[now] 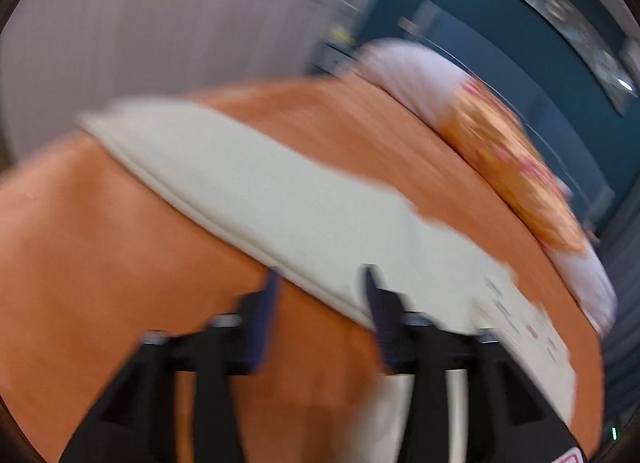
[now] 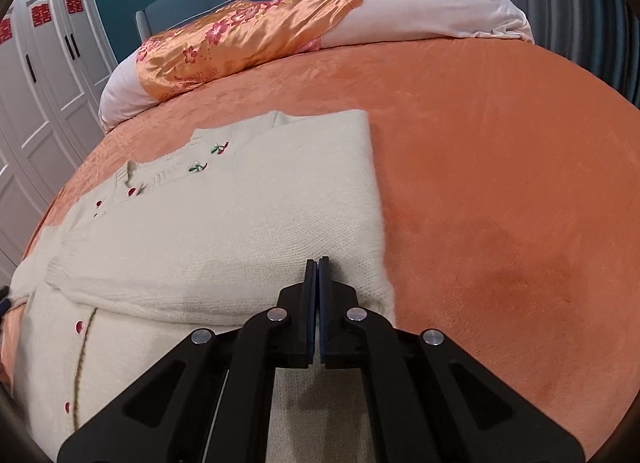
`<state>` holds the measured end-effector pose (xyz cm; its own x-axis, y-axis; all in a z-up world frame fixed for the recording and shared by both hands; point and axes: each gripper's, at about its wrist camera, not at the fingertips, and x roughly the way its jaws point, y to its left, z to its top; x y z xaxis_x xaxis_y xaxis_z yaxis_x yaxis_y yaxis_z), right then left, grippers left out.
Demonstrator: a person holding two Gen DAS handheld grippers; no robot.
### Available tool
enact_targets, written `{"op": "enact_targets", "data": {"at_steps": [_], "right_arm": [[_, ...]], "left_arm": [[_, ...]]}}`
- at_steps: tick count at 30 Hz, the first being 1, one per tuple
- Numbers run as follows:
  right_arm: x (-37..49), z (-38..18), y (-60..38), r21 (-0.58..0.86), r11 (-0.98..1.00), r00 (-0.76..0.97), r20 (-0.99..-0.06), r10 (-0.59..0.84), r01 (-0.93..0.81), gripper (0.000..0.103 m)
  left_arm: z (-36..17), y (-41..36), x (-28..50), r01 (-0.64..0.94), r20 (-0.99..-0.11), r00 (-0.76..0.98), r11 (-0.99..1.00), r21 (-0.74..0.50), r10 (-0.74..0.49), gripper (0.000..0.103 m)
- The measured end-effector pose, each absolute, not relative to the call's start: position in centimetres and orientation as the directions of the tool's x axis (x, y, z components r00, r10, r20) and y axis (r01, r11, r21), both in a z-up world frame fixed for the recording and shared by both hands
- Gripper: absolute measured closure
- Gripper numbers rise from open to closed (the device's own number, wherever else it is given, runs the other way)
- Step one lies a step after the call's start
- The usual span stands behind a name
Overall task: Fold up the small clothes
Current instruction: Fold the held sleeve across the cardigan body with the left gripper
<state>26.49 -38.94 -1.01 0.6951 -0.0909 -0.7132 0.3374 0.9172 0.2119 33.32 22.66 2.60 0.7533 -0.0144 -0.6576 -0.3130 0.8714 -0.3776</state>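
A cream cardigan [image 2: 224, 215] is spread, partly folded, on the orange bed [image 2: 500, 183]. The right gripper [image 2: 318, 263] is seen closed over the cardigan's near edge; whether fabric is pinched cannot be told. The left gripper [image 1: 320, 275] is held apart with nothing between its fingers, above the cardigan's edge.

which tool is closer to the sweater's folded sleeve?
Right. The right tool, shut, sits over the folded sleeve; the left tool, open, is at the sweater's edge.

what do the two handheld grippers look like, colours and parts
Both the left gripper and right gripper have matte black linkage arms with cut-outs, silver round pivot pins, and dark blue pads on flat fingers. No cables, hands or sleeves show.
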Motion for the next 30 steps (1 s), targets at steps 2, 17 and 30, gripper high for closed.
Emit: {"op": "enact_targets", "data": {"at_steps": [2, 17, 30], "right_arm": [[26.5, -1.0, -39.0, 0.217, 0.916, 0.697, -0.711, -0.088, 0.336, 0.103], [26.6, -1.1, -39.0, 0.220, 0.915, 0.698, -0.710, -0.088, 0.339, 0.103], [26.4, -1.5, -39.6, 0.291, 0.896, 0.723, -0.690, -0.045, 0.334, 0.103]], "left_arm": [[3.0, 28.1, 34.1, -0.403, -0.659, 0.749, 0.832, -0.381, 0.061, 0.046], [-0.7, 40.2, 40.2, -0.605, -0.777, 0.624, 0.679, -0.415, 0.081, 0.087], [12.4, 14.0, 40.2, 0.026, -0.532, 0.816, 0.933, -0.360, -0.228, 0.095]]}}
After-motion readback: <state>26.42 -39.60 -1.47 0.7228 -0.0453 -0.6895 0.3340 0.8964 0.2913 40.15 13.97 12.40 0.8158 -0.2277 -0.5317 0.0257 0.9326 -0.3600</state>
